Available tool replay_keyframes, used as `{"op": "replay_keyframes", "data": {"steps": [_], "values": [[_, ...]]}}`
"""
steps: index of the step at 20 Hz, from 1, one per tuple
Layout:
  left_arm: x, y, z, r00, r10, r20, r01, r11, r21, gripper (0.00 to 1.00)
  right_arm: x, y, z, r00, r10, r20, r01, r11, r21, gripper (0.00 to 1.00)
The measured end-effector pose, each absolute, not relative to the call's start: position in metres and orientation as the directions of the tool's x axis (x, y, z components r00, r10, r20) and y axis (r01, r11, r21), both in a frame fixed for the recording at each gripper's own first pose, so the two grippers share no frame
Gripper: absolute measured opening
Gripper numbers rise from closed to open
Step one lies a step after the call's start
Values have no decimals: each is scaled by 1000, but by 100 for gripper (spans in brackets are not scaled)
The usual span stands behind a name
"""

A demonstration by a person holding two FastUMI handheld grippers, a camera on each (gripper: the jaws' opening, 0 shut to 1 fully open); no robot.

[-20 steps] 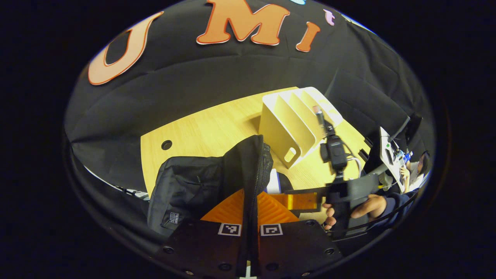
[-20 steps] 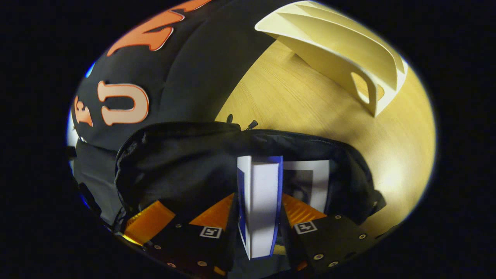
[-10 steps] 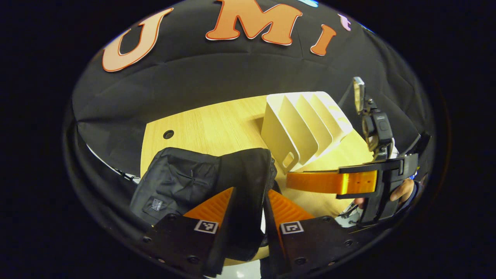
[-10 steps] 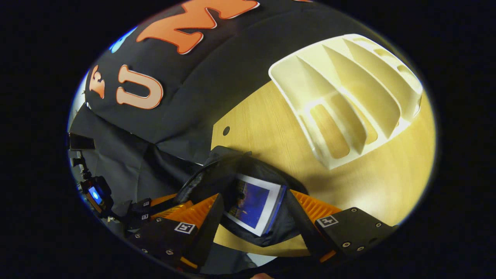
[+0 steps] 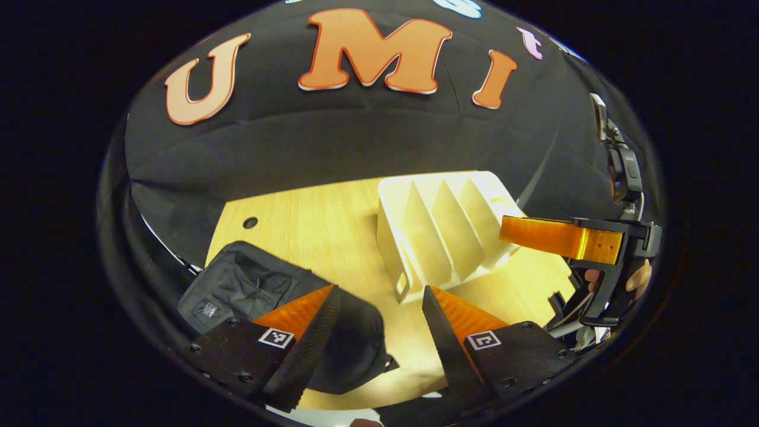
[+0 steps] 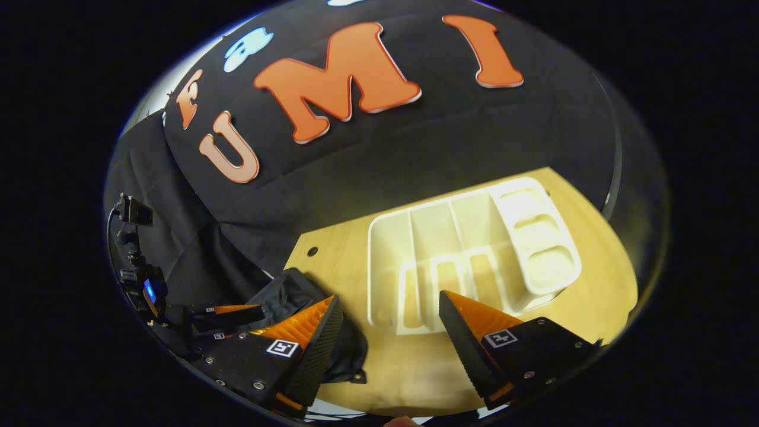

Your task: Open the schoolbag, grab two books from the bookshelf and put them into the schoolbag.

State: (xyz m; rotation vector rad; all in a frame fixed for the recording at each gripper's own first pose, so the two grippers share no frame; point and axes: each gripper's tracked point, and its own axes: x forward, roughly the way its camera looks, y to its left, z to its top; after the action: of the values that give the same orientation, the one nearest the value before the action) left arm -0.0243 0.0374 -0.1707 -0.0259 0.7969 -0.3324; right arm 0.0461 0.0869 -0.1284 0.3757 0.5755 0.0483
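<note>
The black schoolbag (image 5: 249, 290) lies on the wooden table (image 5: 320, 219), left of the white bookshelf (image 5: 439, 231). My left gripper (image 5: 379, 338) hangs open above the bag's right end, nothing between its fingers. The right gripper (image 5: 516, 230) reaches in from the right, over the shelf's far end. In the right gripper view the bookshelf (image 6: 468, 249) shows bare slots, and the schoolbag (image 6: 284, 296) lies at its left. My right gripper (image 6: 388, 344) is open and holds nothing, above the table's front between bag and shelf. The left gripper (image 6: 249, 308) is beside the bag.
A round cable hole (image 5: 250, 223) sits in the table's far left corner. Black cloth hangs right behind the table. A hand (image 5: 639, 279) holds the right gripper at the far right. Bare wood (image 6: 593, 284) lies right of the shelf.
The left gripper let go of the bag's edge and opened. The right gripper released the blue book into the bag. Both drew back and up, away from the bag.
</note>
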Motion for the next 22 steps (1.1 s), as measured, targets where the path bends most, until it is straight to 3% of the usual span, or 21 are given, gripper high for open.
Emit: {"op": "replay_keyframes", "data": {"steps": [5, 9, 14, 16, 19, 22], "values": [[2, 1, -99, 863, -197, -465, 178, 980, -84, 94, 35, 2, -58, 934, 31, -357, 50, 975, 216, 97], [-10, 3, -37, 951, -117, -285, 98, 992, -79, 95, 11, -24, -22, 966, -10, -258, 45, 990, 130, 97], [-24, 15, 32, 995, -95, -21, 93, 992, -82, 93, 6, -9, 2, 989, -24, -148, 40, 994, 103, 97], [-27, 18, 41, 996, -79, 33, 81, 993, -86, 94, 0, 0, 11, 993, -22, -118, 35, 994, 105, 97], [-31, 15, 65, 979, -118, 163, 137, 984, -113, 94, -8, -1, 13, 994, -74, -78, 80, 994, 77, 97], [-25, 12, 60, 983, -118, 142, 130, 989, -77, 93, -8, 18, 16, 996, -62, -56, 69, 990, 120, 100]]}}
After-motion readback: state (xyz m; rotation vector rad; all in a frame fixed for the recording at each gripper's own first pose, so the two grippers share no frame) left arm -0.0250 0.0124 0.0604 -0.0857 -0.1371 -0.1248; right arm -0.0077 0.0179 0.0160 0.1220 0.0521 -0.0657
